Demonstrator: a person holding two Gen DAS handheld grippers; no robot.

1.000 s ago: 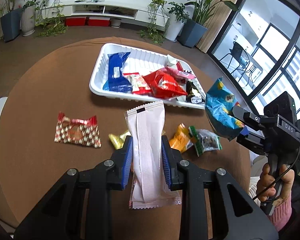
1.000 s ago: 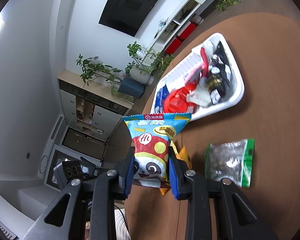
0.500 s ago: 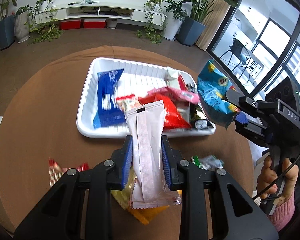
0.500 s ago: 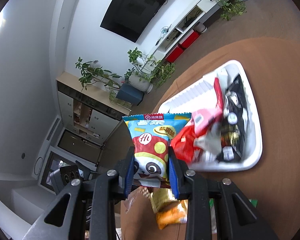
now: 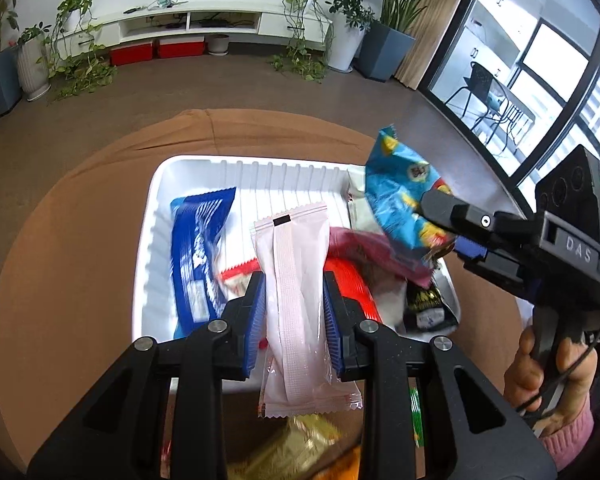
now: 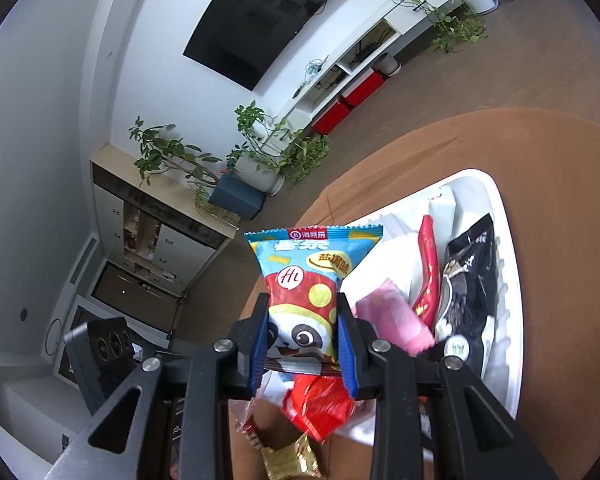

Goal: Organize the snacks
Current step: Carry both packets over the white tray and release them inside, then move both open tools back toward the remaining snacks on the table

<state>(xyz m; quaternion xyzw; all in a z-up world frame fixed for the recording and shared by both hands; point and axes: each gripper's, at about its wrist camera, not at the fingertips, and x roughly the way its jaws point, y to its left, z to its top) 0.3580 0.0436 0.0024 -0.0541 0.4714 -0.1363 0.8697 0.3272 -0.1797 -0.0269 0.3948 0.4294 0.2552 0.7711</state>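
A white wall carries a black television [image 6: 260, 20] above a white console [image 5: 188, 24]; potted plants [image 5: 384, 36] line the brown floor [image 5: 80, 120].

Motion blur smears the dark pink packet [image 5: 374, 254] at three o'clock from the pale pink wrapper [image 5: 296, 304], which covers the tray's [image 5: 156, 240] middle. At six o'clock, gold and orange packets [image 5: 300, 454] run off the frame.
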